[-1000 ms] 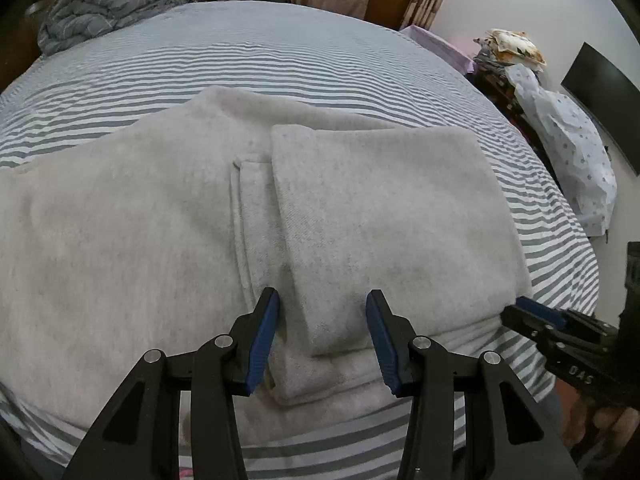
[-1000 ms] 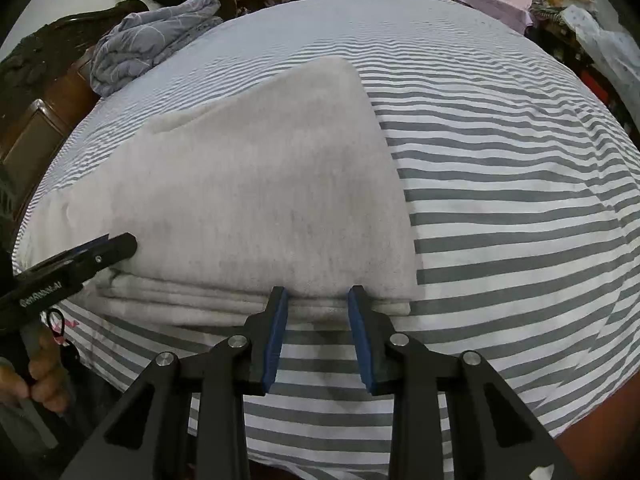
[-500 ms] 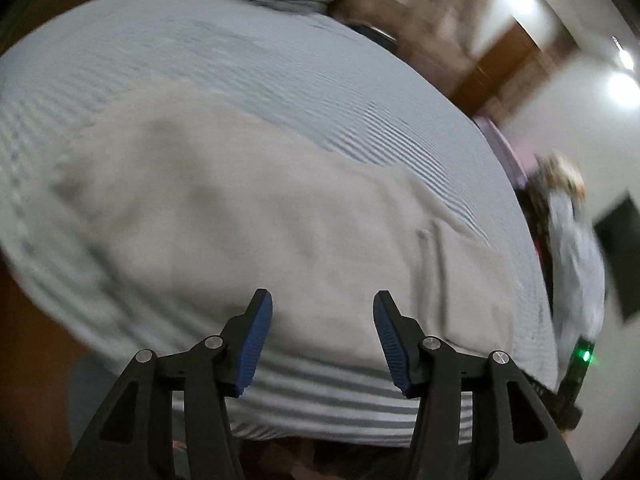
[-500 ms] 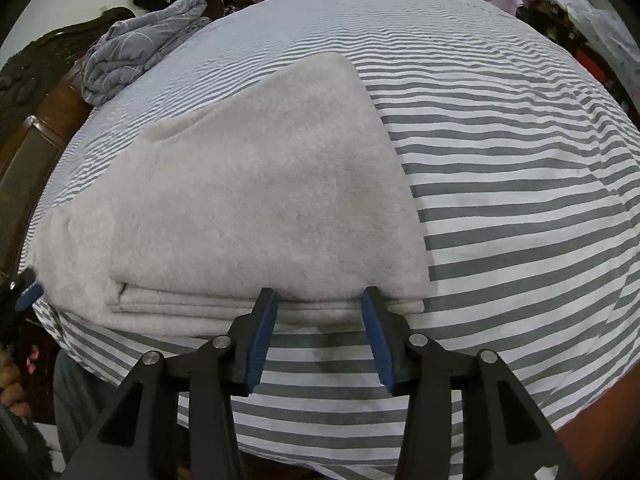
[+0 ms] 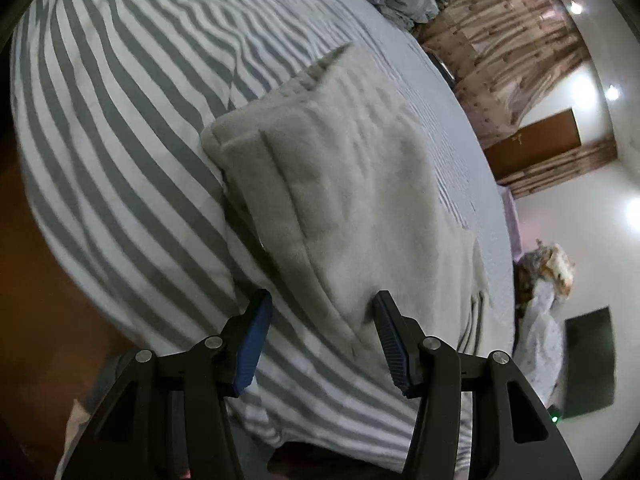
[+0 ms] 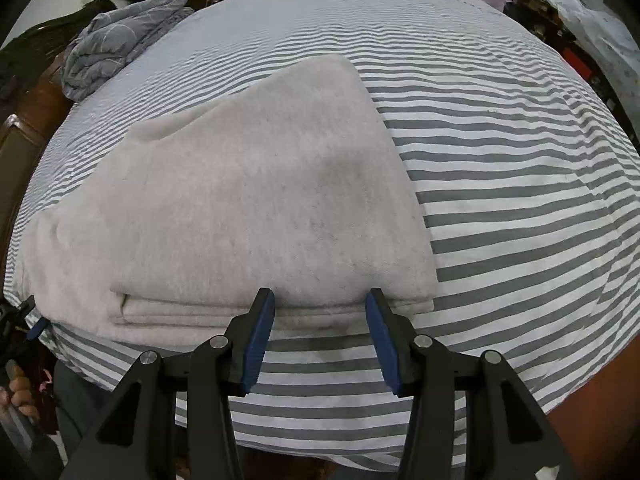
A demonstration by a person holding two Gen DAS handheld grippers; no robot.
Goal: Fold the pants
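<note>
The light grey pants lie folded on the striped bed sheet, with stacked layers showing along their near edge. My right gripper is open just in front of that layered edge, its blue pads on either side of the cloth and not pressing it. In the rolled, slightly blurred left wrist view the pants run away from the camera. My left gripper is open over their near end, with nothing pinched. A hand shows at the far left edge of the right wrist view.
A crumpled grey-blue quilt lies at the far left corner of the bed. Dark wooden bed frame borders the left side. Piled clothes and bags stand beyond the right side. A curtain and a brown door are behind.
The left gripper swung sideways along the bed's near edge, away from the right gripper, and rolled, so its view is tilted. The right gripper's jaws widened at the folded edge and it stayed put.
</note>
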